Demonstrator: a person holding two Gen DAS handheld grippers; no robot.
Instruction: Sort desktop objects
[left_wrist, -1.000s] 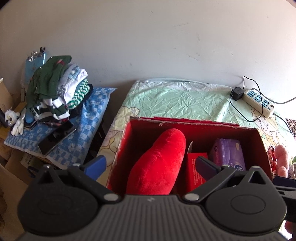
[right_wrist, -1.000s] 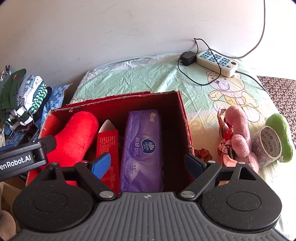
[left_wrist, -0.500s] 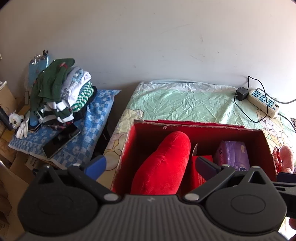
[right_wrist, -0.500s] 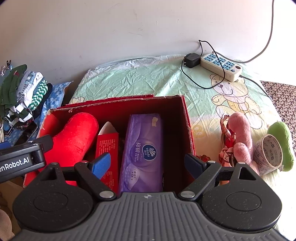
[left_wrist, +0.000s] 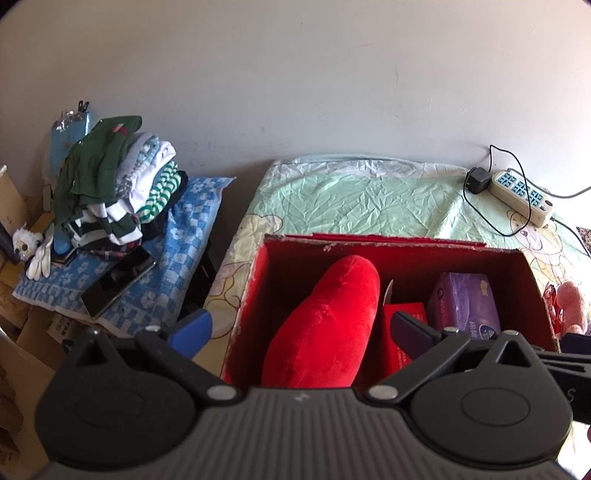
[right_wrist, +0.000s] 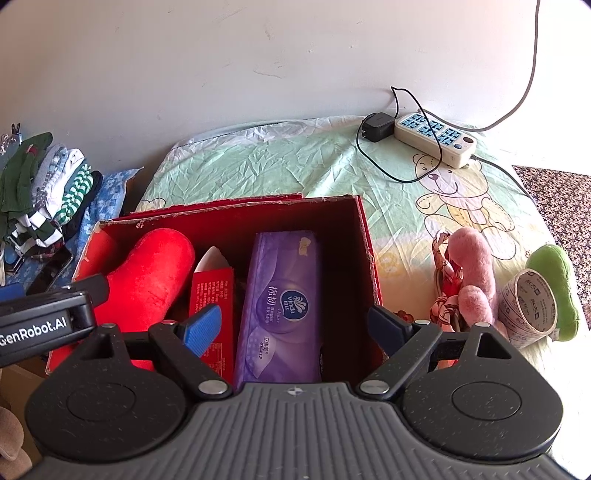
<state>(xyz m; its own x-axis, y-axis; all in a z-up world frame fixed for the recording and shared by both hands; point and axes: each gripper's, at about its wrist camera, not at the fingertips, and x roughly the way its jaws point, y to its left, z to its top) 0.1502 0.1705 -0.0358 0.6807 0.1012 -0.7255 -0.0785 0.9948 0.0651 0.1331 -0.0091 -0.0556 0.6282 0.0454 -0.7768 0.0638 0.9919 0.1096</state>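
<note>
Sort partly done: three items boxed, three still out.

Both grippers wide open, nothing held. Left gripper hangs over the box: red plush lies between its jaws. Right gripper hangs over the same box, with the tissue pack between its jaws and the red carton at its left jaw. Left to do, I judge: pink plush, tape roll and green plush, all on the cloth beyond the right jaw, outside the box. Power strip far ahead, likely stays.
</note>
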